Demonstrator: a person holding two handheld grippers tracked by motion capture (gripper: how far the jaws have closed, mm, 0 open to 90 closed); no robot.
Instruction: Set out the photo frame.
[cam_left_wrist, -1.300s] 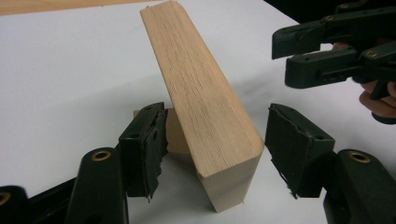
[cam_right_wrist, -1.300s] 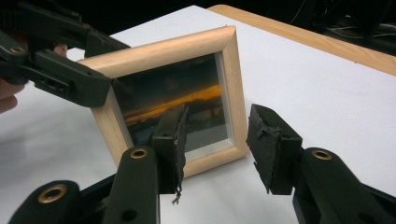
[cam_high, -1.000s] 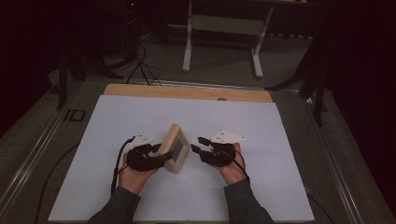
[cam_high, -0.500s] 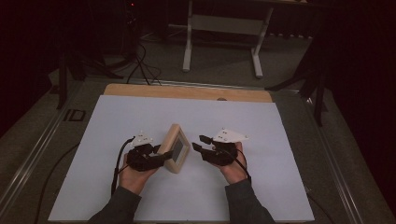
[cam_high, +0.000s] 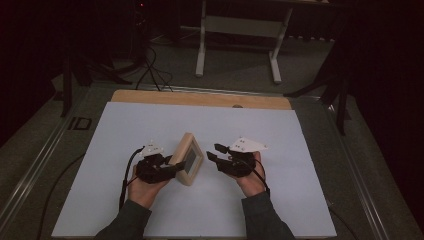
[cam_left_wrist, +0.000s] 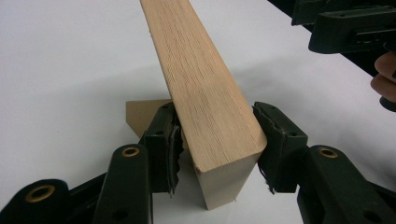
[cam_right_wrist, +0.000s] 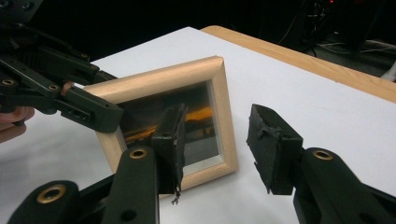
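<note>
A dim lab or studio – white-covered table (cam_high: 150, 125), floor cables (cam_high: 150, 70), metal stand legs (cam_high: 237, 47)

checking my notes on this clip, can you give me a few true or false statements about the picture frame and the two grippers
1. The wooden picture frame stands tilted on the white table cover. True.
2. The left gripper has its jaws on either side of the frame's edge. True; they have just been closing on it, and the pads look to be at the wood.
3. The right gripper is clamped on the frame. False; its jaws stand open with nothing between them, and the frame sits beyond them.
4. The frame lies flat, face down. False; it stands on its lower edge with the glass side toward the right gripper.
5. The frame is black metal. False; it is light wood.
</note>
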